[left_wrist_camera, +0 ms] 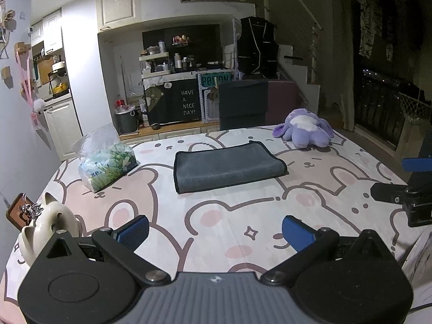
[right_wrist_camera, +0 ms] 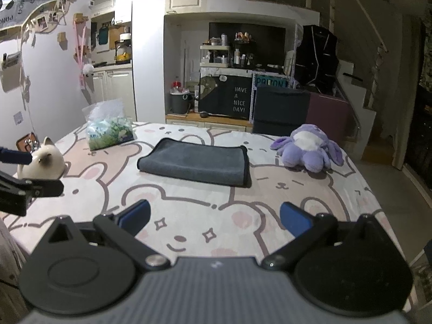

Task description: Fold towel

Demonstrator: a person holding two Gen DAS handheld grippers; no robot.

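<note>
A dark grey towel [left_wrist_camera: 228,166] lies folded into a flat rectangle on the table with the pink bunny-print cloth [left_wrist_camera: 216,216]. It also shows in the right wrist view [right_wrist_camera: 195,164]. My left gripper [left_wrist_camera: 216,233] is open and empty, held above the near part of the table, well short of the towel. My right gripper [right_wrist_camera: 214,220] is open and empty too, likewise short of the towel. The right gripper shows at the right edge of the left wrist view [left_wrist_camera: 405,186]. The left gripper shows at the left edge of the right wrist view [right_wrist_camera: 24,178].
A plastic bag with green-printed contents [left_wrist_camera: 106,163] stands left of the towel. A purple plush toy [left_wrist_camera: 305,128] lies at the far right. A white cat figurine [left_wrist_camera: 46,225] sits at the near left edge. A dark chair back [left_wrist_camera: 243,105] stands behind the table.
</note>
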